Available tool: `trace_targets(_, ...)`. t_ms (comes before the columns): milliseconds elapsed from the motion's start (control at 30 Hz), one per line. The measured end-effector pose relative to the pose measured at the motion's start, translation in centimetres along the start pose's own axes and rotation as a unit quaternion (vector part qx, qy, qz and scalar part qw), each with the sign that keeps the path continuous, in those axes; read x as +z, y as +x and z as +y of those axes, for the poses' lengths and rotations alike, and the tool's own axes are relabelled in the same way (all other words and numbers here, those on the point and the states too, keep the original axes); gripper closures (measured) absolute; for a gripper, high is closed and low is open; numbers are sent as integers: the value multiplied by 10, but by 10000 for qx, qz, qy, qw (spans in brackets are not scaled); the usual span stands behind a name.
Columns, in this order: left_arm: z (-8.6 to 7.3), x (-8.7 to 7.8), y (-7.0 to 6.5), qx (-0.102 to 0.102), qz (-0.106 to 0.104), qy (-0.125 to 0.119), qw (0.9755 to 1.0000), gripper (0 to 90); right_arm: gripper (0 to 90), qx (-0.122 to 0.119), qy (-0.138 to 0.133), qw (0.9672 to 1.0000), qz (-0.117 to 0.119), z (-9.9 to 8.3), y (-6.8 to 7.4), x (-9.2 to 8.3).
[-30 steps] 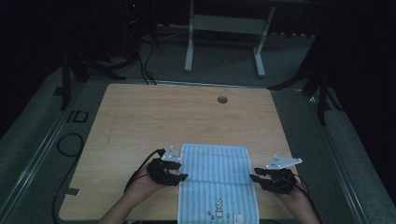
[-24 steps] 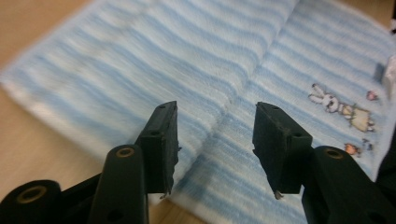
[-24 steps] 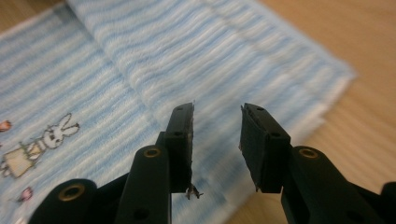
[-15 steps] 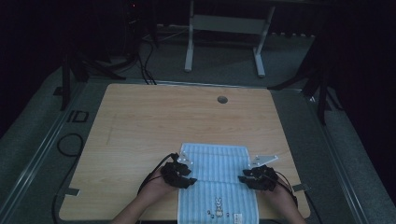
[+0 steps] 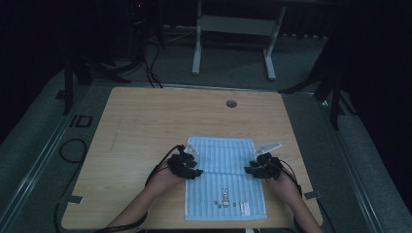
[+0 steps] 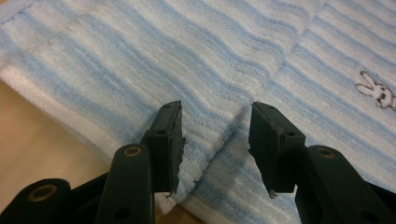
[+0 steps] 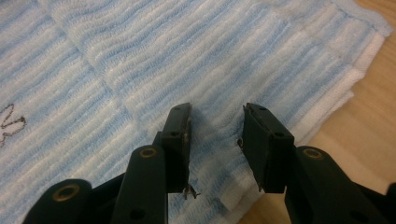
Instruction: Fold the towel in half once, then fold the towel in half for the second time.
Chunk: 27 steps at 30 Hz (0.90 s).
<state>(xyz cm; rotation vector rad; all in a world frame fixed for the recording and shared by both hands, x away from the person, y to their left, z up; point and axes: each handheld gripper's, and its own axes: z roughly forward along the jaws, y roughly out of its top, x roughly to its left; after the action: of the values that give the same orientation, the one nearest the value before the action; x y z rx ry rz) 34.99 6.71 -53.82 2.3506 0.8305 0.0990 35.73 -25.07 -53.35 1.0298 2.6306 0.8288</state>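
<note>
High view: pale-blue striped towel (image 5: pixel 226 179) lying flat on the near half of the wooden table (image 5: pixel 145 126), between the two grippers. Far part folded back over the rest, folded edge running straight across at the level of both grippers. Long axis pointing from the near table edge toward the far one; small rabbit print and a label near the near end. Left gripper (image 5: pixel 190 167) at the towel's left edge, right gripper (image 5: pixel 253 170) at its right edge, a hand behind each. Round hole (image 5: pixel 231 103) in the table near the far edge, well apart from the towel. No containers to report.

Left gripper view: ribbed terry, blue and white stripes in soft wavy ridges, white band along the edge. Jaws spread, straddling the free edge of the upper layer, which runs away between them. Cloth loose, not pinched. Tiny rabbit outline (image 6: pixel 376 90) off to the right. Bare wood at the lower left.

Right gripper view: same ribbed weave, two layers stacked at the white edge. Jaws spread here too, over the doubled cloth, gripping nothing. Wood showing at the right.
</note>
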Motion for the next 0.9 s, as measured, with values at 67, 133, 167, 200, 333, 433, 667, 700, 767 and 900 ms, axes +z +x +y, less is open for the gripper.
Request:
trace_targets(67, 4, 2, 4, 12, 87, 46, 10000, 531, 615, 25, 33, 10000, -7, 5, -3, 3)
trace_targets(133, 8, 3, 8, 50, 126, 91, 9999, 531, 614, 38, 49, 10000, -7, 9, -6, 5)
trace_targets(167, 9, 4, 10, 52, 142, 88, 9998, 531, 613, 42, 52, 10000, -4, 10, -7, 6)
trace_targets(200, 10, 4, 13, 34, 138, 79, 9999, 531, 611, 60, 55, 10000, 3, 11, -8, 6)
trace_targets(333, 13, 6, 22, -97, 144, -7, 9998, 532, 607, 97, 53, 9999, 37, 15, -12, 9)
trace_targets(433, 13, 6, 21, -43, 220, 4, 9997, 531, 572, 107, 65, 9999, 82, 16, -12, 10)
trace_targets(667, 12, 6, 15, -46, 354, 27, 9994, 521, 549, 97, 81, 9998, 151, 16, -13, 9)
trace_targets(700, 12, 6, 15, -58, 355, 20, 9994, 520, 531, 100, 74, 9997, 194, 16, -13, 9)
trace_targets(767, 13, 4, 15, -143, 172, -2, 9998, 490, 511, 125, 81, 9995, 281, 17, -14, 9)
trace_targets(900, 19, -7, 19, -281, 162, -191, 9993, 420, 502, 52, 6, 9998, 182, 24, -20, -3)
